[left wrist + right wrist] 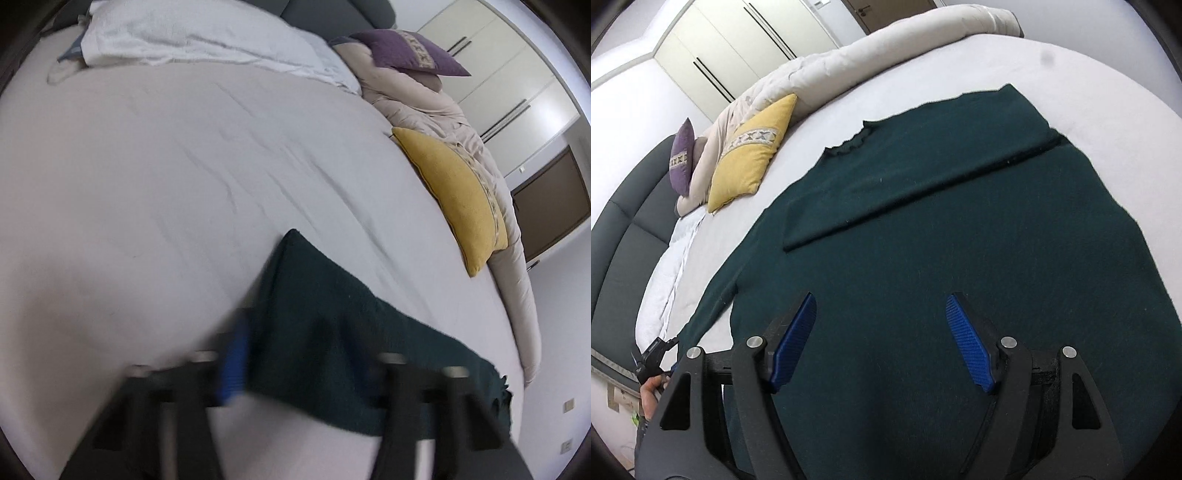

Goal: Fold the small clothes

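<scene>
Left wrist view, tool: the left gripper (pixel 295 373) is smeared by motion blur; one blue ribbed pad (pixel 233 363) shows at about 7 o'clock, and the other finger is lost against dark cloth. The sleeve end lies between the fingers, but whether the pads pinch it I cannot tell.

Left wrist view, garment: only a narrow strip of the dark green knitted sweater (pixel 332 325) appears, a sleeve running from centre toward 4 o'clock on the pale grey bedsheet (pixel 166 184).

Left wrist view, surroundings: a white folded blanket (pixel 192 40) lies at 12 o'clock (not seen this fully from the other side). A mustard yellow cushion (pixel 458 199) sits at 3 o'clock and a purple cushion (pixel 410 51) at 1 o'clock, both on a beige rolled duvet (pixel 417 96).

Right wrist view, tool: the right gripper (pixel 882 339) is sharp here, its blue pads spread wide above the sweater body and touching no cloth.

Right wrist view, garment: the whole sweater (pixel 960 240) lies flat across the sheet (pixel 1108 74), its collar toward 11 o'clock and one sleeve folded across the chest.

Right wrist view, extras: the person's left hand (pixel 652 391) with the other tool appears at 8 o'clock, at the end of the outstretched sleeve. A dark padded headboard (pixel 628 236) stands at 9 o'clock and cream wardrobe doors (pixel 738 40) at 11 o'clock.
</scene>
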The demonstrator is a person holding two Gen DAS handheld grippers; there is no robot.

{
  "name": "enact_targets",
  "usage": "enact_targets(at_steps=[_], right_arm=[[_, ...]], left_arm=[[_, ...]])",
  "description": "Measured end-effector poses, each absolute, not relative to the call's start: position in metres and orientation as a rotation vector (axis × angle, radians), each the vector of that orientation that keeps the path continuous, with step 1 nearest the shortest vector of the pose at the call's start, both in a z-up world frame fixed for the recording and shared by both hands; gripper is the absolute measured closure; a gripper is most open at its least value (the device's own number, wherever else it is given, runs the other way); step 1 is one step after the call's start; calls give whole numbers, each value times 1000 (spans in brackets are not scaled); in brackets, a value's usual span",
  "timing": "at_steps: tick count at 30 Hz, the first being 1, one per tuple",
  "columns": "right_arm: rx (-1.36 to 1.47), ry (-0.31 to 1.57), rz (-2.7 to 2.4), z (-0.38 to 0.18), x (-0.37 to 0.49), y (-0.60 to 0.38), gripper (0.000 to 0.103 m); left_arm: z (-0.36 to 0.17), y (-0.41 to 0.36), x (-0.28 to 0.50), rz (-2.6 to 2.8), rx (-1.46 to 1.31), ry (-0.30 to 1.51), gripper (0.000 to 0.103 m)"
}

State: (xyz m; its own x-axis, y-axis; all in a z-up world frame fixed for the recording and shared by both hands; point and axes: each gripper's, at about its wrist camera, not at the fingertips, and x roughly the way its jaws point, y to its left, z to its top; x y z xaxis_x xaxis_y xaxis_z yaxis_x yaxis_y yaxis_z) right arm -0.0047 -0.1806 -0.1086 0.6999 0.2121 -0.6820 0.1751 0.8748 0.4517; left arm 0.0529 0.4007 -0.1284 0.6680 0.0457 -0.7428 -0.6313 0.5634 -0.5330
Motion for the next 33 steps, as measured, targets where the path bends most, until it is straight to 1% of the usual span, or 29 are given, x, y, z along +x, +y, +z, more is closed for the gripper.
enact_targets(at_steps=[1, 2, 6, 9, 13, 16, 20, 22, 24, 26, 27, 28, 29, 30, 31, 33], right_arm=[[522, 804, 23, -109, -5, -182, 31], [522, 803, 24, -110, -5, -182, 31], [542, 802, 21, -114, -5, -191, 31], [552, 800, 13, -116, -4, -198, 31], [572, 780, 8, -115, -8, -208, 31], [593, 769, 2, -116, -11, -220, 31], [615, 760, -15, -117, -14, -238, 31], [622, 759, -25, -118, -14, -246, 31], [623, 768, -35, -120, -11, -251, 31], [619, 777, -48, -123, -6, -252, 31], [616, 783, -56, -124, -2, -251, 31], [613, 787, -51, -125, 3, -248, 31], [611, 789, -43, -125, 6, -244, 31], [603, 796, -29, -124, 13, -237, 31], [593, 803, -14, -124, 20, -228, 31], [556, 814, 37, -119, 40, -205, 31]], left_arm=[[-130, 404, 52, 435, -900, 755, 80], [-128, 404, 54, 432, -895, 758, 83], [-105, 384, 55, 389, -853, 710, 87], [-74, 339, 67, 291, -771, 676, 88], [-37, 244, 109, 94, -643, 670, 88], [-30, 163, 138, -31, -539, 688, 88], [-54, 66, 168, -161, -459, 759, 88], [-78, 22, 181, -216, -431, 822, 87], [-100, -5, 190, -249, -407, 878, 83], [-114, -16, 187, -247, -388, 908, 72], [-115, -15, 184, -261, -398, 901, 69], [-113, -10, 178, -282, -422, 889, 58], [-109, -4, 172, -293, -440, 882, 42], [-104, 3, 164, -299, -451, 869, 34], [-95, 10, 148, -296, -445, 832, 23], [-86, 29, 133, -283, -426, 782, 21]])
